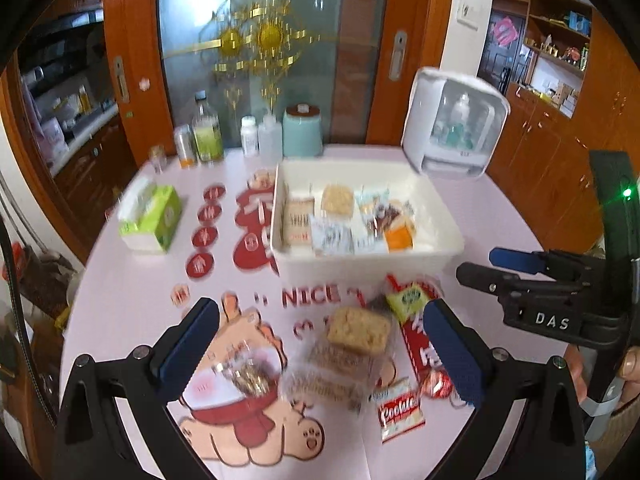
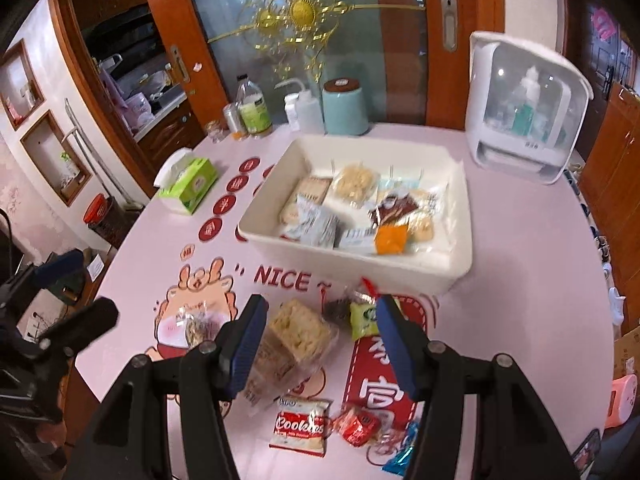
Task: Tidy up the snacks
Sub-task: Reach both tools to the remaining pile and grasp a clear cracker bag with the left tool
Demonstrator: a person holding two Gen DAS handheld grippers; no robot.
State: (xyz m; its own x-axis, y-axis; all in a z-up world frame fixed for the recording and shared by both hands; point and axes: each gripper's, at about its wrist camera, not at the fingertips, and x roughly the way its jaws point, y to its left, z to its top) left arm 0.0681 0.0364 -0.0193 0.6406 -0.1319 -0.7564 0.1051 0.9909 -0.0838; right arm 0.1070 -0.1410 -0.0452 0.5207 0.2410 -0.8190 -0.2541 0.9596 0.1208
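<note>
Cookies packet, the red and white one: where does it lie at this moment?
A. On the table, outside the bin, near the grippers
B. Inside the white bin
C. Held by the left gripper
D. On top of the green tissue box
A: the Cookies packet lies flat on the table, in front of the white bin, with both grippers open and empty.

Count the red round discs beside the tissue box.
4, in one row between the tissue box and white bin: farthest disc, second, third, nearest. Others may hide under the bin.
</note>
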